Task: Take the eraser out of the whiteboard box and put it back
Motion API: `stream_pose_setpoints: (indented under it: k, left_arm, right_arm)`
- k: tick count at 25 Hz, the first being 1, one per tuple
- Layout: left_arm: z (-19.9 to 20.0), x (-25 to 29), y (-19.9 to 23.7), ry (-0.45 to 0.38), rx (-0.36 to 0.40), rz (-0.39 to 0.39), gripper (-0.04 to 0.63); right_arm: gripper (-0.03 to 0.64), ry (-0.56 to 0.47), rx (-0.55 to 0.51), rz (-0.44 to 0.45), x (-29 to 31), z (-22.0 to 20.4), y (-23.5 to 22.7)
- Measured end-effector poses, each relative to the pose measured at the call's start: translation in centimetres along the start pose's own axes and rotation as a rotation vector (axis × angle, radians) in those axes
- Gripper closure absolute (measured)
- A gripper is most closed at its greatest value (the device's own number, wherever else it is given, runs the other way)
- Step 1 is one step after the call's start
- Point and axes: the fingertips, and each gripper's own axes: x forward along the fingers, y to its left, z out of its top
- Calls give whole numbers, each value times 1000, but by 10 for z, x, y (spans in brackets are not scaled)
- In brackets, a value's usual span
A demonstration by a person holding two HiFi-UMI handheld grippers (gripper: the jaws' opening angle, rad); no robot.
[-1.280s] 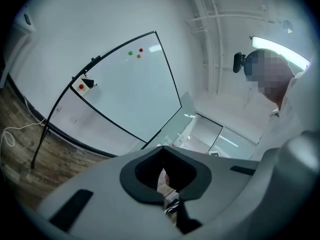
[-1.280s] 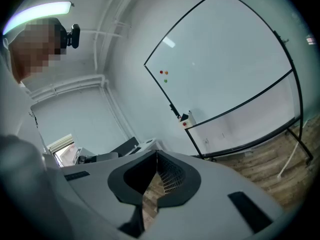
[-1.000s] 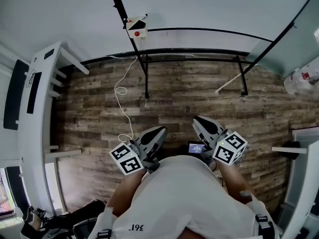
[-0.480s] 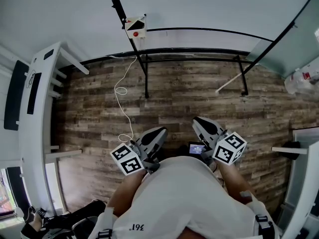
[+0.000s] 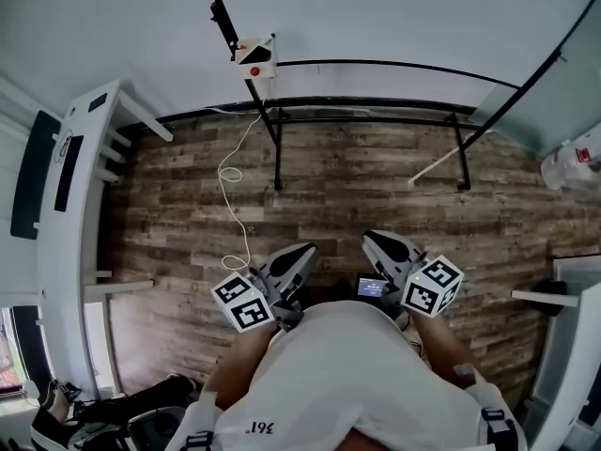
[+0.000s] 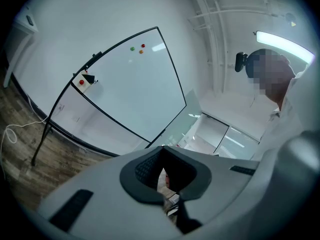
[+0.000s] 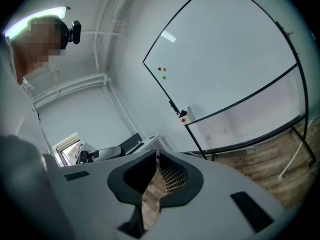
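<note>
The whiteboard stands on a black frame ahead of me. A small white box with a red dot hangs on its frame; a dark piece shows at the box's top edge. The same box appears far off in the left gripper view, and the box in the right gripper view. My left gripper and right gripper are held close to my body, pointing at the board from well short of it. Left gripper and right gripper have their tips together with nothing between them.
The whiteboard stand's black legs rest on the wood-plank floor. A white cable trails across the planks. A white desk runs along the left, white furniture along the right. A white rod leans by the right leg.
Both grippers have drifted a little across the floor with me, and the head view has shifted slightly. Their jaws stay as they were.
</note>
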Motion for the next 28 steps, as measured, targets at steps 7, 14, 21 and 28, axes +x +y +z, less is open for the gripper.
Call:
stream_pose_setpoints:
  k: [7,14,21,28]
  left_arm:
    - [1,7,3,-17,4,24,591]
    - [20,10,27,-19,6,12,590]
    - [75,3,93,-14,18,4,591]
    - [156,-17,170,-3,28,9,591]
  right_arm:
    - [591,25,-10,19,2,1,-13]
    - [591,37,-20,18,31,9,-16]
    - [591,36,-7,-30,103,21,-33]
    - [591,33,7,-54,205,48,-32]
